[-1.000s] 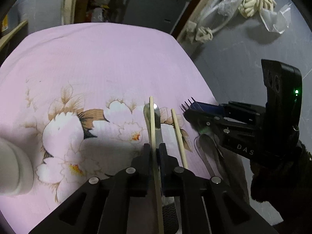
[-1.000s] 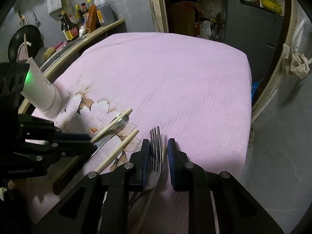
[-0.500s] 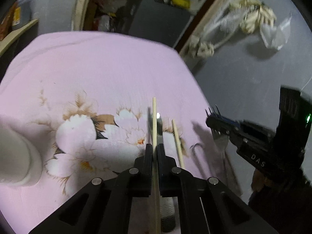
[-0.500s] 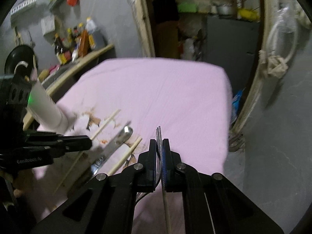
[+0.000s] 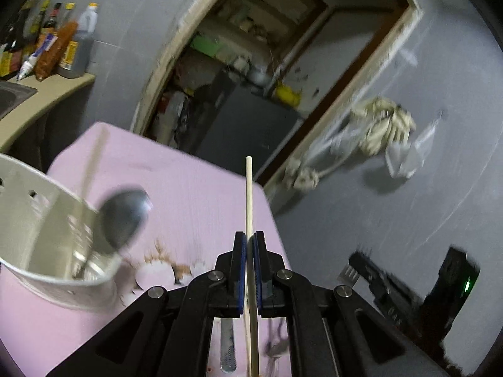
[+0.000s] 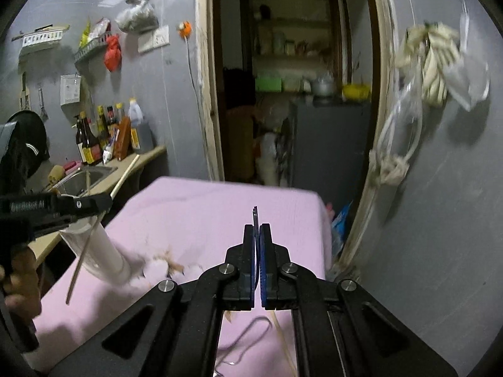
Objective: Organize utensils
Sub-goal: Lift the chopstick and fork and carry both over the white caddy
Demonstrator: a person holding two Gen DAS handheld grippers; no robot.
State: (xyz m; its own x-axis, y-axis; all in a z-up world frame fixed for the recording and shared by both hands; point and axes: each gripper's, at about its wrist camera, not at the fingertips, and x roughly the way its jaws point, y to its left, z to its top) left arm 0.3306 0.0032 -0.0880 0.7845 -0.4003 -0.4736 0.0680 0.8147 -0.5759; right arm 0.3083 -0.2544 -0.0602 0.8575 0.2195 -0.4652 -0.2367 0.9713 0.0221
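My left gripper [image 5: 249, 245] is shut on a wooden chopstick [image 5: 248, 194], held up above the pink tablecloth [image 5: 195, 201]. A white perforated utensil holder [image 5: 47, 245] stands close on the left with a spoon [image 5: 122, 216] and another chopstick in it. My right gripper [image 6: 258, 235] is shut on a fork [image 6: 255, 215], seen edge-on, lifted over the cloth. In the right wrist view the left gripper [image 6: 94, 204] holds its chopstick [image 6: 81, 257] in front of the holder [image 6: 103, 257]. A knife [image 5: 227, 345] lies on the cloth below the left gripper.
A wire utensil [image 6: 248, 336] and another chopstick [image 6: 283, 339] lie on the cloth near its front edge. A counter [image 6: 135, 160] with sauce bottles [image 6: 103, 132] and a sink is on the left. A doorway [image 6: 292, 94] and the grey wall are beyond the table.
Both grippers have lifted off the cloth with the chopstick and the fork. The left gripper has moved left to beside the utensil holder.
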